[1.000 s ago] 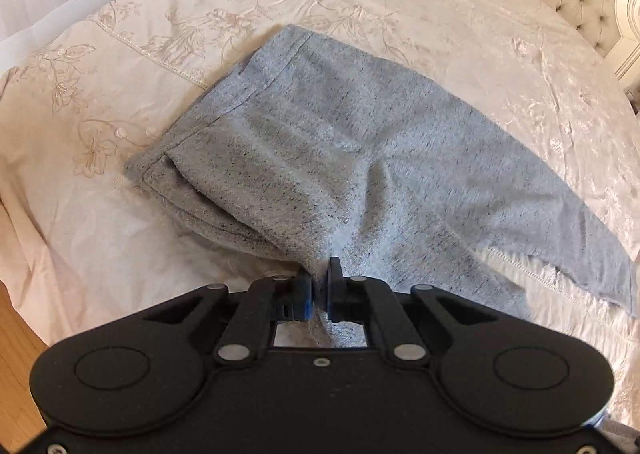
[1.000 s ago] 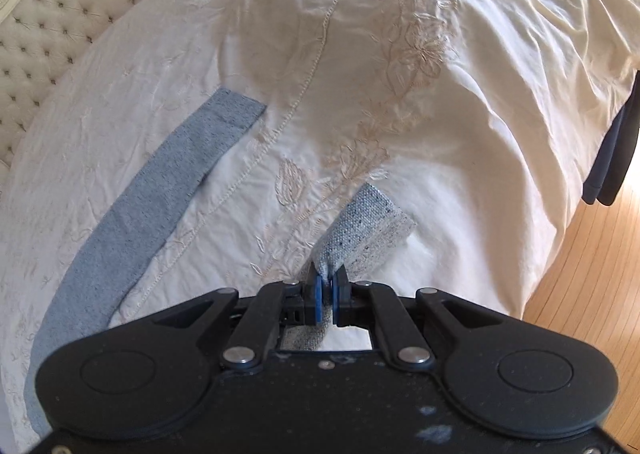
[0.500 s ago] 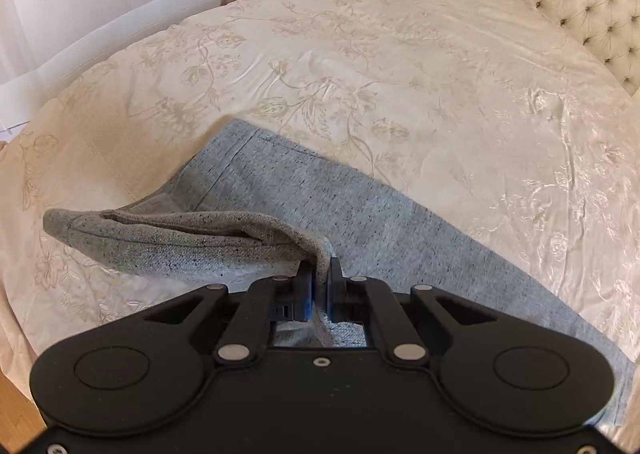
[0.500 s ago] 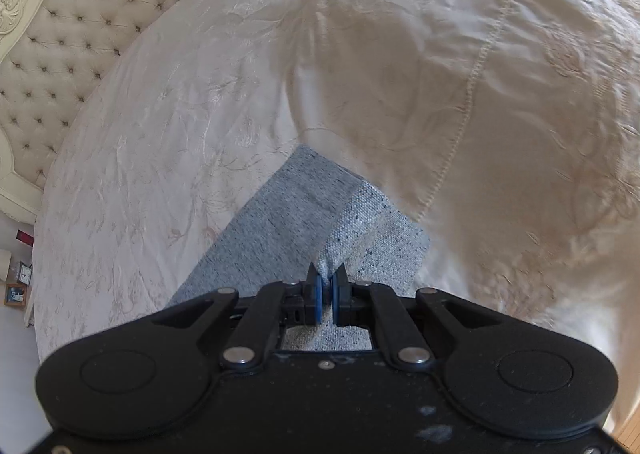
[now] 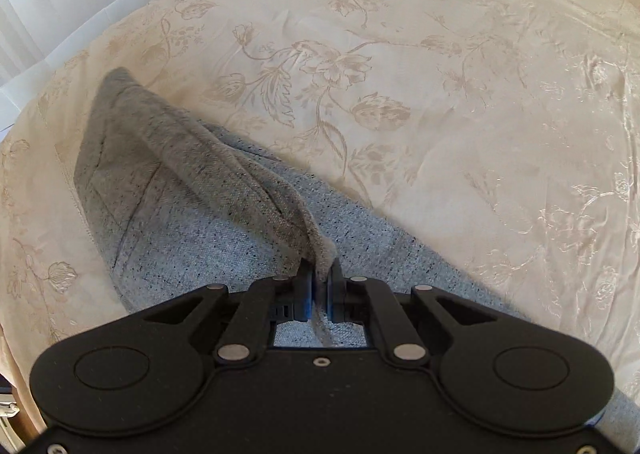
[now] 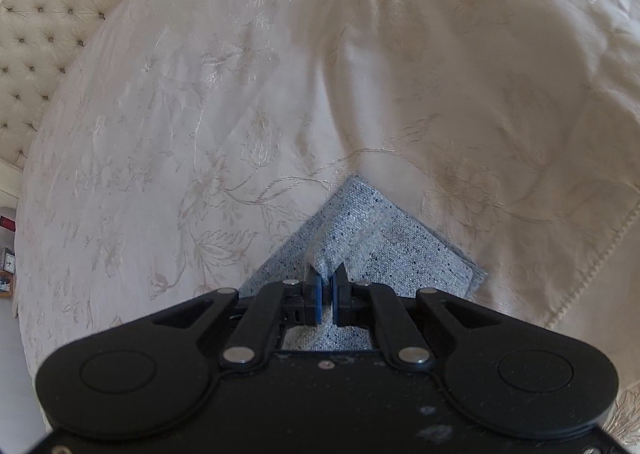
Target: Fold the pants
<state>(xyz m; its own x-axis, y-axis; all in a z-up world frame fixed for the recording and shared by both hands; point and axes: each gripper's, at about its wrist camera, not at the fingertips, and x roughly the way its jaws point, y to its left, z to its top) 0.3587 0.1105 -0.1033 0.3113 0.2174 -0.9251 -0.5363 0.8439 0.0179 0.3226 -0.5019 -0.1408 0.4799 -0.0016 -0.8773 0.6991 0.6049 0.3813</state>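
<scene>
Pants [image 5: 192, 213] now doubled over, pinched between jaws

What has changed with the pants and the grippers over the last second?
Both grippers carried their pinched parts of the pants across the bedspread, laying one leg onto the other; the cuff now sits over grey fabric. Left gripper and right gripper stayed shut on the cloth.

Bedspread [image 5: 440, 101] ahead of the grey pants [image 5: 192, 213]: bare, flat, passable. Tufted headboard [image 6: 44, 13] bounds the far edge, well apart.
</scene>
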